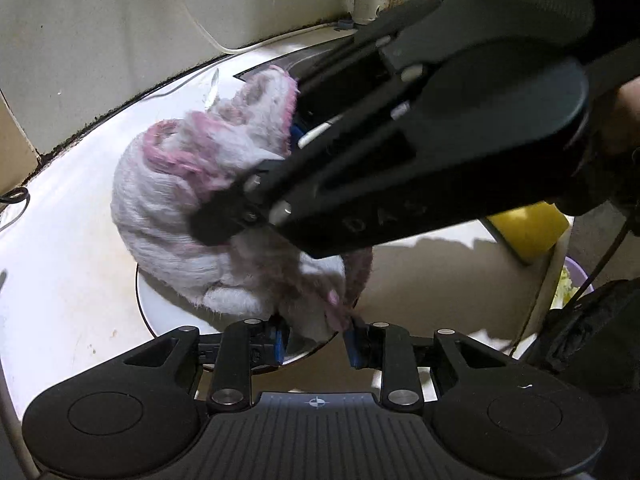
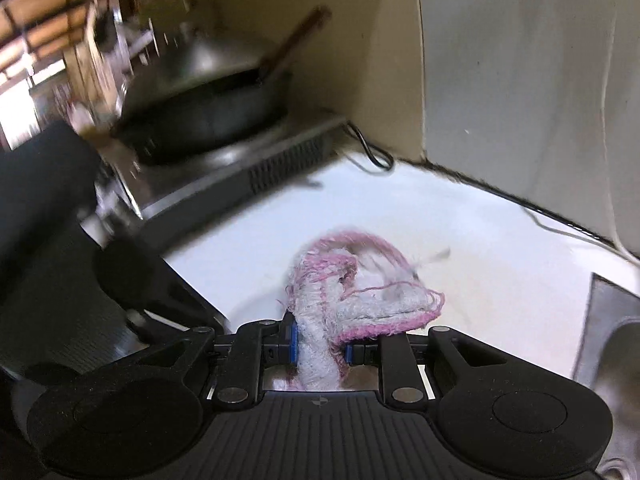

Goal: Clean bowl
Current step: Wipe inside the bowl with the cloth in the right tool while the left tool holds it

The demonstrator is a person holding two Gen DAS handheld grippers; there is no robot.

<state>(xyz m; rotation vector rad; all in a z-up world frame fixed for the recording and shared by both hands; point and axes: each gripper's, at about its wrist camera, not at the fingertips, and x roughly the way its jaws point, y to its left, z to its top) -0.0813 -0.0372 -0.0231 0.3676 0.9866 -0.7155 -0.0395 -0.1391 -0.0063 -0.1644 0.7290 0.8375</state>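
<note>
A white bowl [image 1: 168,308] is held by its rim in my left gripper [image 1: 316,344], low in the left wrist view. A white cloth with pink edging [image 1: 180,200] fills the bowl. My right gripper [image 2: 320,346] is shut on this cloth [image 2: 360,300]. In the left wrist view the right gripper [image 1: 256,184] comes in from the upper right and presses the cloth into the bowl. Most of the bowl's inside is hidden by the cloth.
A white counter [image 1: 60,240] runs to a tiled wall [image 1: 100,20]. A steel sink [image 2: 612,344] lies at the right. A dark wok [image 2: 208,108] sits on a stove [image 2: 248,172] at the left. A yellow object [image 1: 528,228] and a purple basin [image 1: 576,280] are at the right.
</note>
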